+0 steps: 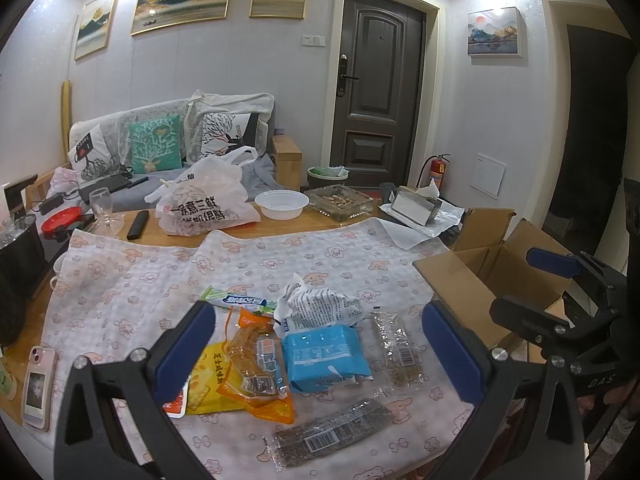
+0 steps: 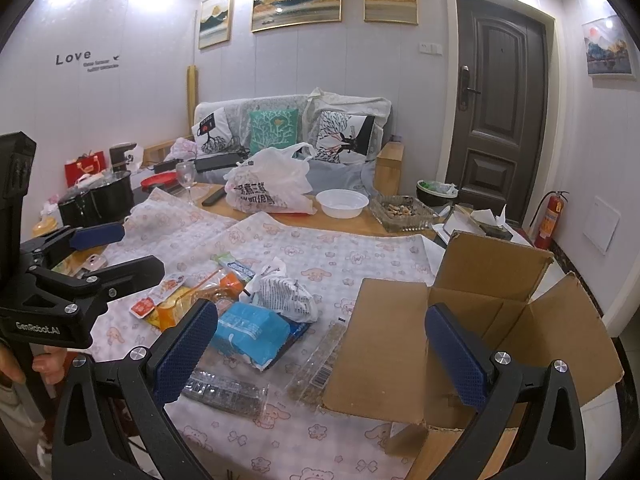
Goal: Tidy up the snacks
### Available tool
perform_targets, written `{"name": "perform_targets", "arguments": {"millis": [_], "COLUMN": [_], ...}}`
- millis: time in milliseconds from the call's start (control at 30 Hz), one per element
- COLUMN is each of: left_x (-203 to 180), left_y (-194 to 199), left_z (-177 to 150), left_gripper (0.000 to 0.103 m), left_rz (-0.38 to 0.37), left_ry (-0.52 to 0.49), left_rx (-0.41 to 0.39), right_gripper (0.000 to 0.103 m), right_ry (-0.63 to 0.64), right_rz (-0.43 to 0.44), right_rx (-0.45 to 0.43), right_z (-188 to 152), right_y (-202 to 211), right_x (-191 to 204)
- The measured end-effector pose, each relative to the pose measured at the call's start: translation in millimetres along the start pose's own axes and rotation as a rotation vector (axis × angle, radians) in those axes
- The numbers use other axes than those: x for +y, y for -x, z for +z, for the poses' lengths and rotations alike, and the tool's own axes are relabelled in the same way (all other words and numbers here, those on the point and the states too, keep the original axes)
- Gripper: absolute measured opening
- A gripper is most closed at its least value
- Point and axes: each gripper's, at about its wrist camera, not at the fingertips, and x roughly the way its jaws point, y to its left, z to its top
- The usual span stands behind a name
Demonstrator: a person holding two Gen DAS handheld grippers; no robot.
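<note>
Your left tool [image 1: 316, 344] and right tool [image 2: 320, 344] both gape wide, empty; "GenRobot.AI" marks the left one, and a wall sticker [image 2: 74, 57] reads "Love"

- left gripper [image 1: 320, 354]: black angular frame, blue textured pads [image 1: 188, 350], silver round screws on arms, lower frame
- right gripper [image 2: 322, 354]: same black frame, blue mesh-pattern pads [image 2: 456, 360], silver screws
- white "GenRobot.AI" lettering on black body, left edge of right wrist view

My fingers [image 1: 452, 356] wear dimpled blue rubber pads. Snack packets [image 1: 324, 354] are glossy plastic. The box [image 2: 480, 320] is matt, rough cardboard.
</note>
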Motion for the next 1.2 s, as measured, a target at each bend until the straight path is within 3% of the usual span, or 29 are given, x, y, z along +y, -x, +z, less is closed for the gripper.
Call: {"name": "perform_targets", "arguments": {"millis": [433,600,700,767,833,933,1200], "left_x": [4.2,17.9,29.7,38.5,47.1,58.0,91.1], "left_y": [-3.3,-5.8,-7.6,-9.2,-12.4,-21.5,-60.3], "left_z": [-2.7,-2.1,2.2,4.2,6.0,6.4,-9.9], "left_gripper": [0.102,0.102,0.102,0.102,0.102,0.102,0.102], "left_rz": [0.002,-0.027,-0.061,-0.098,-0.112,-0.12,-0.128], "left_ry": [-0.006,0.004,0.014,0.018,0.015,-0.005,0.017], "left_rx": [0.006,0.023,0.029,0.024,0.027,0.038,0.107], "right_gripper": [0.103,0.103,0.103,0.097,0.08,0.072,0.07], "right_ry": [0.014,0.037,0.053,0.074,0.112,0.165,0.225], "right_rz": [-0.025,0.009,0.075,0.098,0.115,0.158,0.202], "right_rx": [0.032,0.032,0.037,0.05,0.078,0.148,0.324], "right_z": [-10.7,-7.2,-3.0,-1.0,0.6,0.1,-9.5], "right_y": [-10.4,-12.8,-17.2,-23.1,-33.6,-55.4,-125.0], "right_x": [8.7,21.6,31.3,42.0,54.4,71.5,91.4]}}
